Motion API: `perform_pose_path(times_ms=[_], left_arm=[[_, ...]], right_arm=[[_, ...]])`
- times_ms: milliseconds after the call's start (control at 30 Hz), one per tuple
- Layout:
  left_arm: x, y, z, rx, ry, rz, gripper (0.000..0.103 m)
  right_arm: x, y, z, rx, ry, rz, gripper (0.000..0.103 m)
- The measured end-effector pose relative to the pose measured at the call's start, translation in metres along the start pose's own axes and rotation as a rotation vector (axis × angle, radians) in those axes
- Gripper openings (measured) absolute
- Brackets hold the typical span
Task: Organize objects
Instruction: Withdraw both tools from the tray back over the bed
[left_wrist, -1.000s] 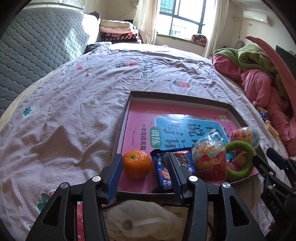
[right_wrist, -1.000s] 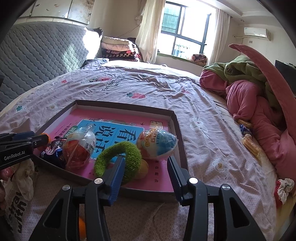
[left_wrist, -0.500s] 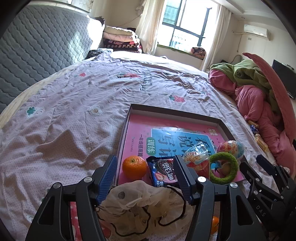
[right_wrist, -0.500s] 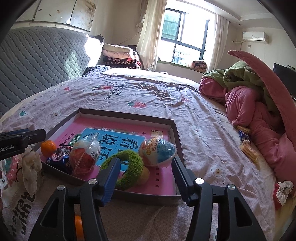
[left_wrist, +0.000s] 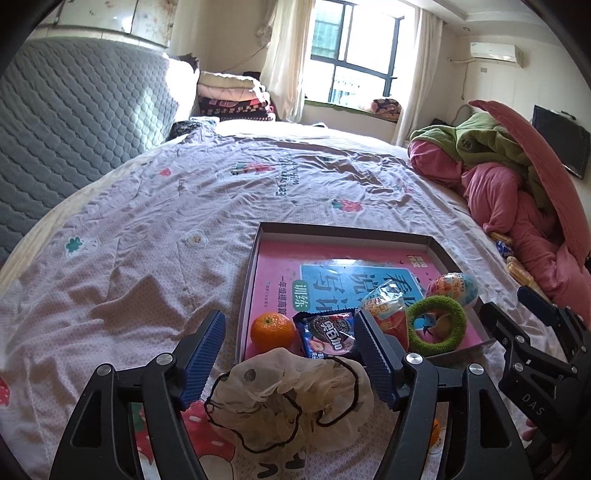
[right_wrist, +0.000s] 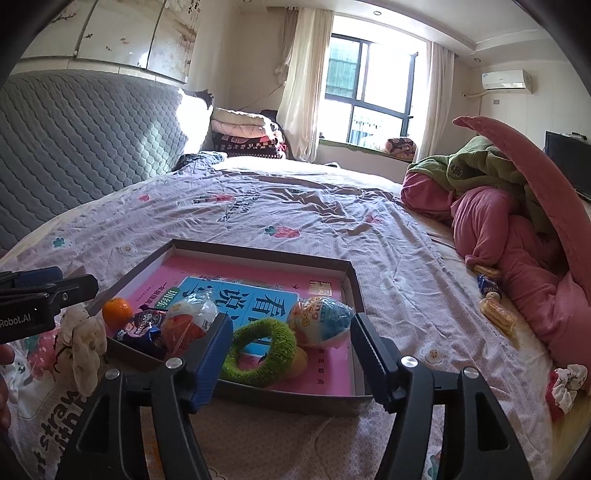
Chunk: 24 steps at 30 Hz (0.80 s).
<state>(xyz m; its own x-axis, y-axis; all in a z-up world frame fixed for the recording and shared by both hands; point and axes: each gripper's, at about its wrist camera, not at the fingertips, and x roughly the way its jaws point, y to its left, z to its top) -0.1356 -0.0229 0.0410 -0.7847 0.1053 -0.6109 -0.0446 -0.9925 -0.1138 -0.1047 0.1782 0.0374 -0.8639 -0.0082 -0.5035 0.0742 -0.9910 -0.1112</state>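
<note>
A dark-rimmed tray lies on the bed with a pink book flat inside it. Along its near side sit an orange, a blue cookie packet, a red snack bag, a green fuzzy ring and a coloured egg toy. My left gripper hovers before the tray, jaws opening. A cream gathered cloth with a black cord lies loose below its fingers, atop a strawberry-print bag. My right gripper is opening too, with nothing between its pads.
A heap of pink and green bedding fills the right side. Small snack packets and a scrunchie lie on the sheet near it. A grey quilted headboard stands at the left, folded blankets by the window.
Both grippers have drawn back and up from the tray while their jaws widened. The cream cloth has come into fuller view under the left gripper.
</note>
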Motion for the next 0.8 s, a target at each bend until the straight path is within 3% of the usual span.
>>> perform_pose_path(times_ms=[467, 800], left_arm=[[-0.017, 0.005, -0.003, -0.02, -0.019, -0.002, 0.075], [-0.024, -0.001, -0.013, 0.012, -0.018, 0.005, 0.076]], right_arm=[[-0.024, 0.0, 0.004, 0.024, -0.063, 0.044, 0.082], [-0.036, 0.002, 0.001, 0.023, -0.074, 0.068, 0.083]])
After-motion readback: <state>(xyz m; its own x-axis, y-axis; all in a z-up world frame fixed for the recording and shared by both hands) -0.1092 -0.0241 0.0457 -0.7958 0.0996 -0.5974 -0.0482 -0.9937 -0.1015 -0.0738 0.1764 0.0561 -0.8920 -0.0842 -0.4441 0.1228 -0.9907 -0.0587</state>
